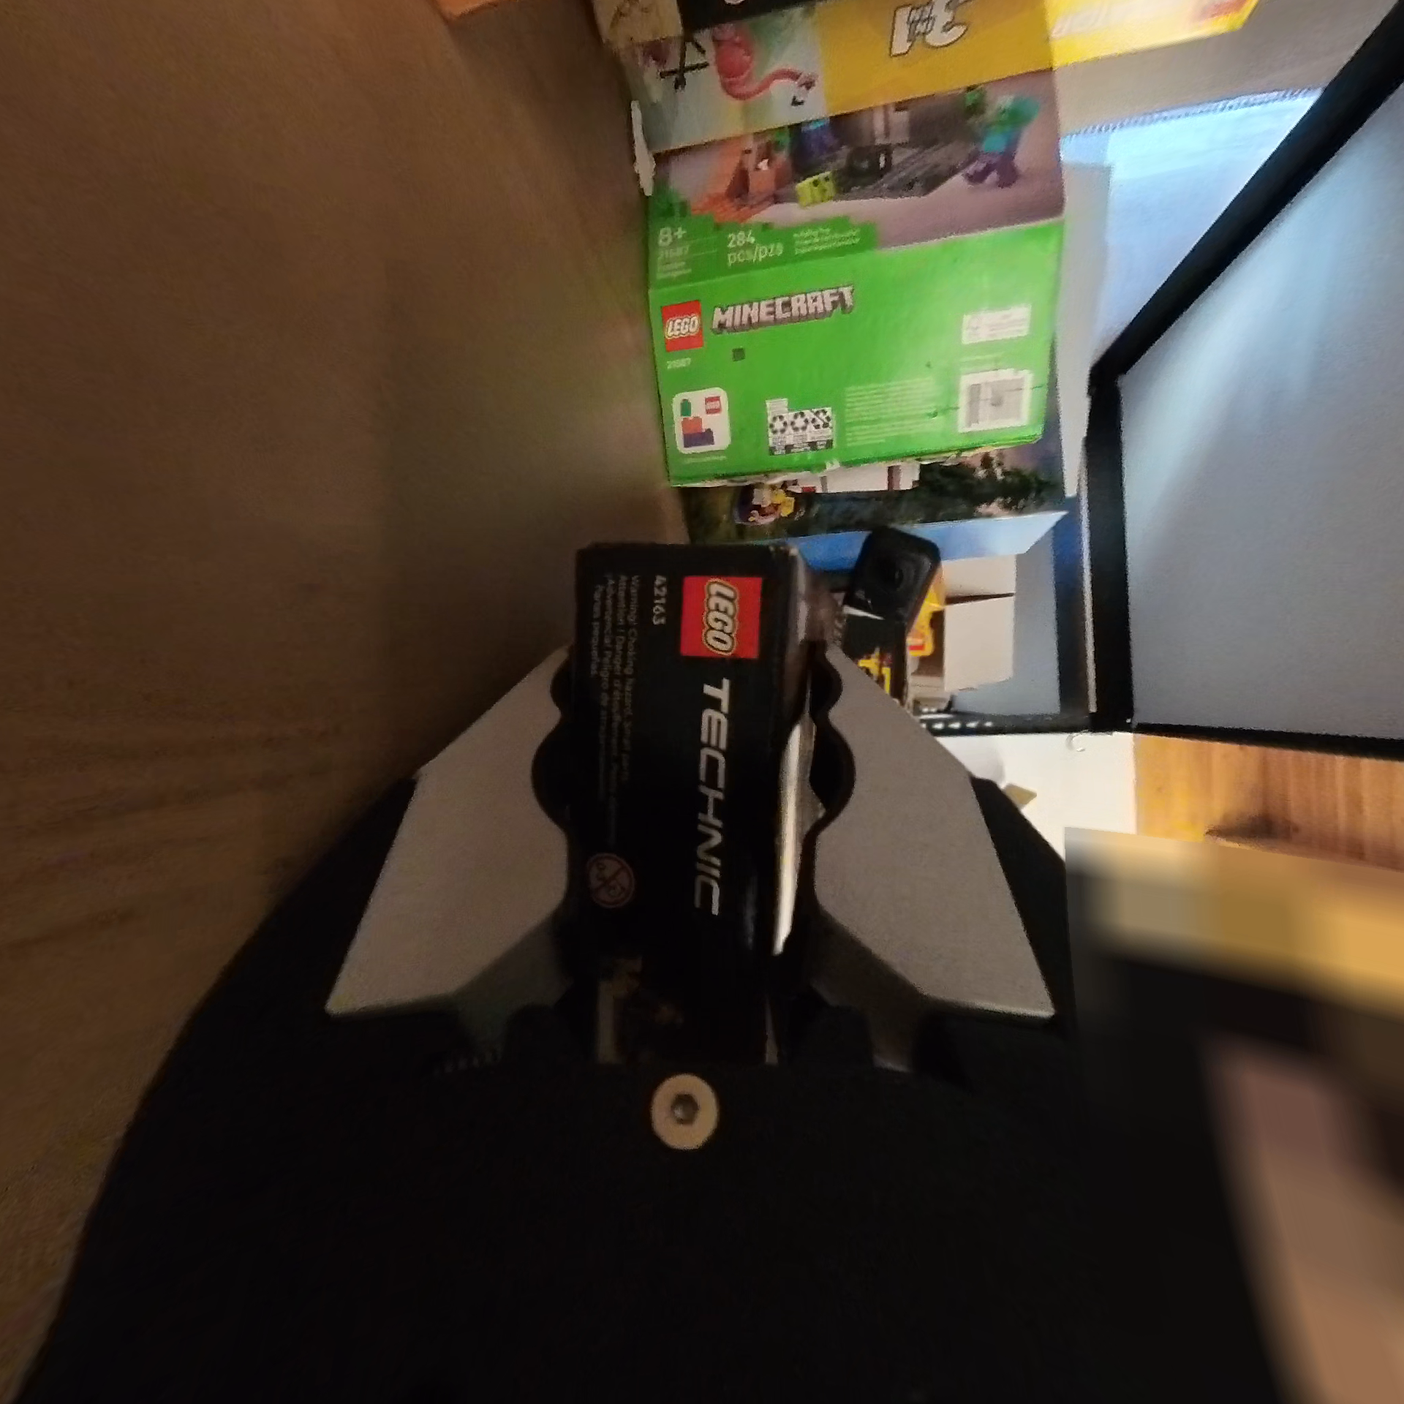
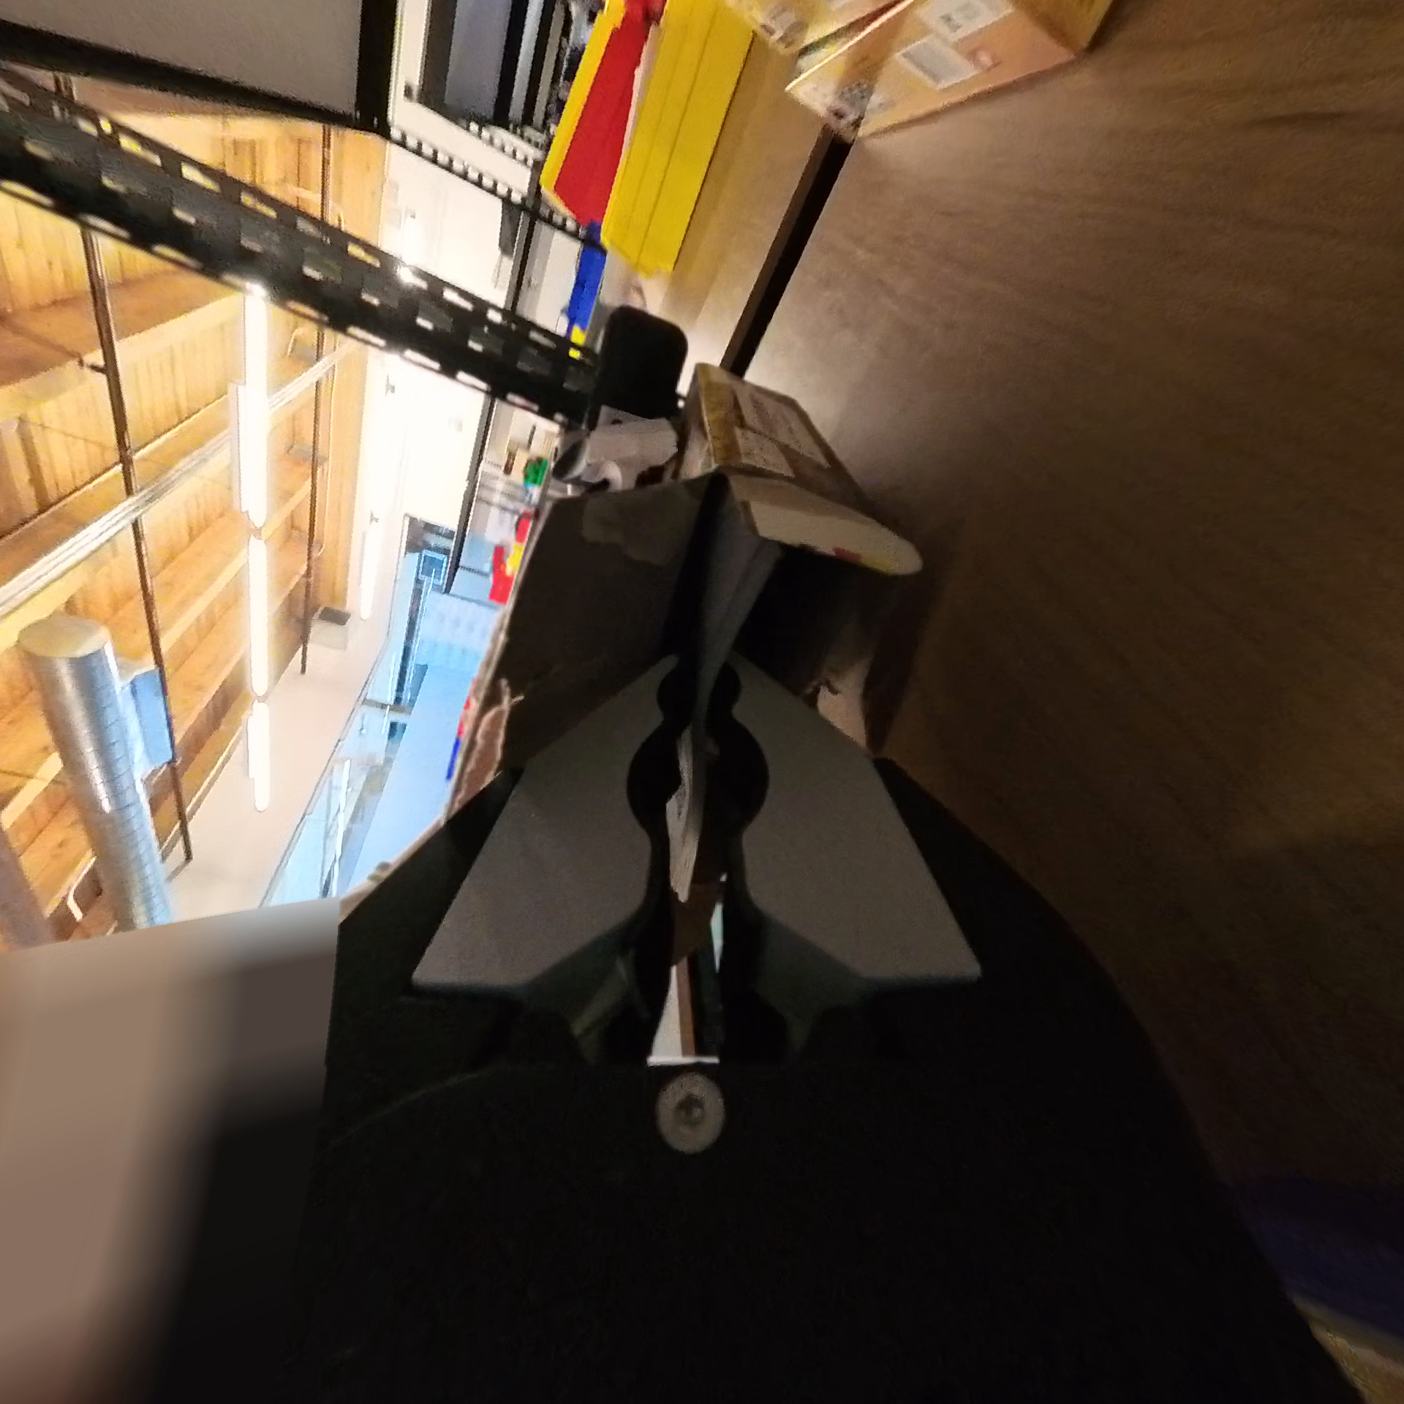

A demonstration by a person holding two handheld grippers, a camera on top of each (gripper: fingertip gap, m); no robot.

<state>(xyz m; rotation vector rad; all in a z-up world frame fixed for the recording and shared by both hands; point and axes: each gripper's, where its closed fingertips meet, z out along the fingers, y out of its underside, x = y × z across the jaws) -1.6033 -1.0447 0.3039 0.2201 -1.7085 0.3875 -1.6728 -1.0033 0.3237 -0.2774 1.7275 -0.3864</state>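
The left gripper has a black toy box clamped between its fingers. The box's long axis runs straight out along them, its far end sticking just past the tips. The fingers are spread only as wide as the narrow side of the box and press on both long faces. Beyond it a green toy box lies on the wooden surface, well apart from the held box, with other printed boxes stacked beside it and a black-framed panel to one side.

The right gripper is nearly closed, its fingers pinching a thin cardboard flap of an open carton. The flap runs edge-on down the gap between them, and the carton's body sits straight ahead of the tips, touching them. A yellowish box lies just behind the carton on the brown surface. Farther back are yellow and red bins and a black perforated rail. Whether the two grippers hold the same box I cannot tell
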